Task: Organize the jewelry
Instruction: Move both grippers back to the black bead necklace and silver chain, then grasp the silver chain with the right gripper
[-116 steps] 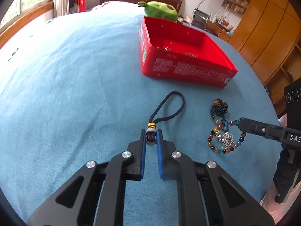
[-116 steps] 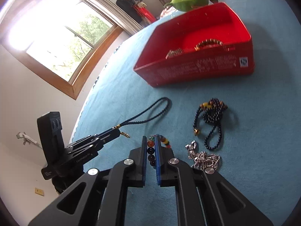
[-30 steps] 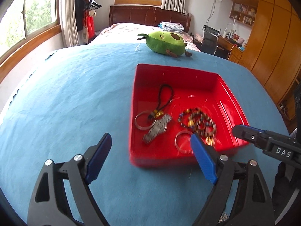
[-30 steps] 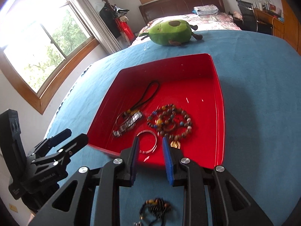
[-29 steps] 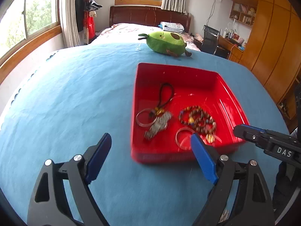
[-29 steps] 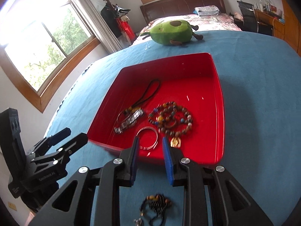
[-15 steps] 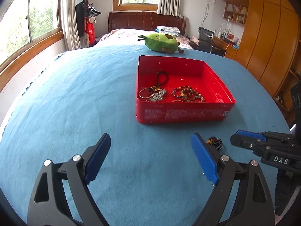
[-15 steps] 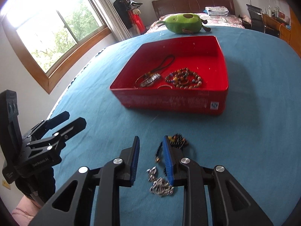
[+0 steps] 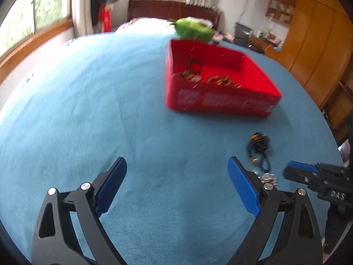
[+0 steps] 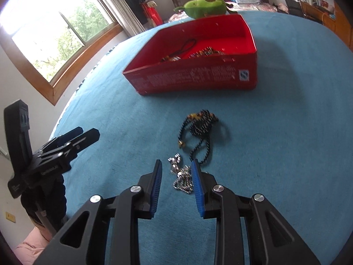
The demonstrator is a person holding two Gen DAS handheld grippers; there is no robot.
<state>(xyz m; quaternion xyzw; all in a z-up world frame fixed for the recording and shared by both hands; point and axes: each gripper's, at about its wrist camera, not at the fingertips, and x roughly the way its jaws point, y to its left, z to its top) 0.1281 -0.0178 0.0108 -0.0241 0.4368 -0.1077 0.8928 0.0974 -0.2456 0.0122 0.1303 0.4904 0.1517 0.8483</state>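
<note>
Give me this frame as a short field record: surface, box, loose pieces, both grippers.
surface: blue cloth
box: red box, open top, jewelry inside
loose pieces: black bead necklace and silver chain on the cloth, in front of the box
left gripper: jaws wide and opening, nothing between them
right gripper: jaws part open, over the silver chain, pads not pressing on it
background: green plush behind the box

A crumpled silver metal chain (image 10: 182, 176) is seen lying on the blue cloth (image 10: 275, 154) between the parted blue pads of the right gripper (image 10: 176, 177), untouched. A black beaded necklace (image 10: 201, 130) is laid just beyond, before the red rectangular box (image 10: 198, 77).
</note>
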